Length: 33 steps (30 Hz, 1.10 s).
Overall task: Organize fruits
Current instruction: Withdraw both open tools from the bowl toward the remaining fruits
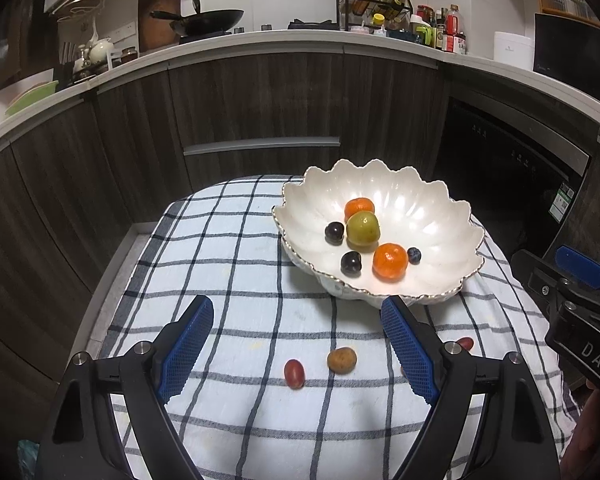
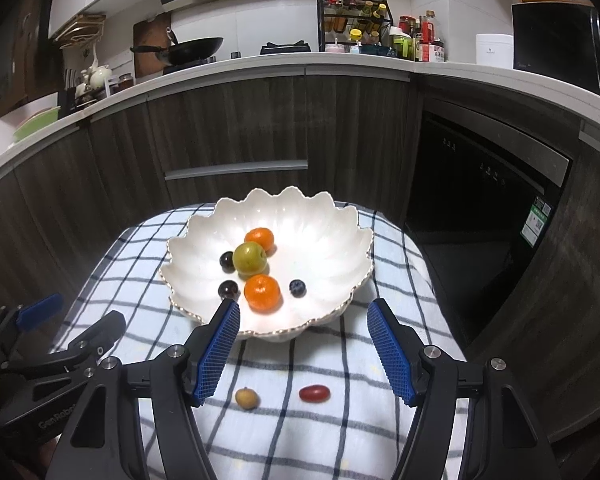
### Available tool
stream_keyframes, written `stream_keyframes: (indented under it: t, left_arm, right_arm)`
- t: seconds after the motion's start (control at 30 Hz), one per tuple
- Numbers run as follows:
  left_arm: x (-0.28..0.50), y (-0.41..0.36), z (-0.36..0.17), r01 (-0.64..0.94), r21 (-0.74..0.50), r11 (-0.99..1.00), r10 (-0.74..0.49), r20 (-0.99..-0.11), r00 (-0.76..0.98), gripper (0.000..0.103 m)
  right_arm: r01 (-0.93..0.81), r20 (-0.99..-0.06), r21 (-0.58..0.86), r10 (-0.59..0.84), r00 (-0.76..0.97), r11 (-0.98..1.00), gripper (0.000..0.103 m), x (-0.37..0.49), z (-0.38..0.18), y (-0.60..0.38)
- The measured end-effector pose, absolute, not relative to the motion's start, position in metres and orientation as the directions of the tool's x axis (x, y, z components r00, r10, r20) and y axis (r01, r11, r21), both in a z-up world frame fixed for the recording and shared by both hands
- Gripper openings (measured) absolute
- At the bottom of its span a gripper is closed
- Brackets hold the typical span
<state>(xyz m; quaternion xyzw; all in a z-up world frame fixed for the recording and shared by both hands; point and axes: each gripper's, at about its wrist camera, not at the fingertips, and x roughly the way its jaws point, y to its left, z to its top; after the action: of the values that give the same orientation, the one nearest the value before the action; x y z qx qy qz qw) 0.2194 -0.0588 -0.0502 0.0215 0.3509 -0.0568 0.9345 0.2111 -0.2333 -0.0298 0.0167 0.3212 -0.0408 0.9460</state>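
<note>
- Six fruits sit in the scalloped white ceramic bowl (image 2: 332, 248) on the checked cloth (image 1: 228, 264).
- Left gripper (image 1: 298, 344): released, empty.
- Right gripper (image 2: 302, 344): released, above small tan round fruit (image 2: 247, 398) and red oval fruit (image 2: 314, 393).

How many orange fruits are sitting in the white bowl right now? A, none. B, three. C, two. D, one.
C: the bowl holds two orange fruits, one at the back and one nearer the front, beside a green fruit and three dark ones.
</note>
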Motion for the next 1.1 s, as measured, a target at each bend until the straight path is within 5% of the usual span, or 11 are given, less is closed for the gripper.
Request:
stream_keyframes:
  t: [1.1]
  left_arm:
    - [0.211, -0.031, -0.117, 0.124, 0.021, 0.992, -0.074, -0.695, 0.715, 0.086]
  right_arm:
    - [0.042, -0.663, -0.039, -0.057, 0.746, 0.998, 0.067, 0.204, -0.098, -0.196]
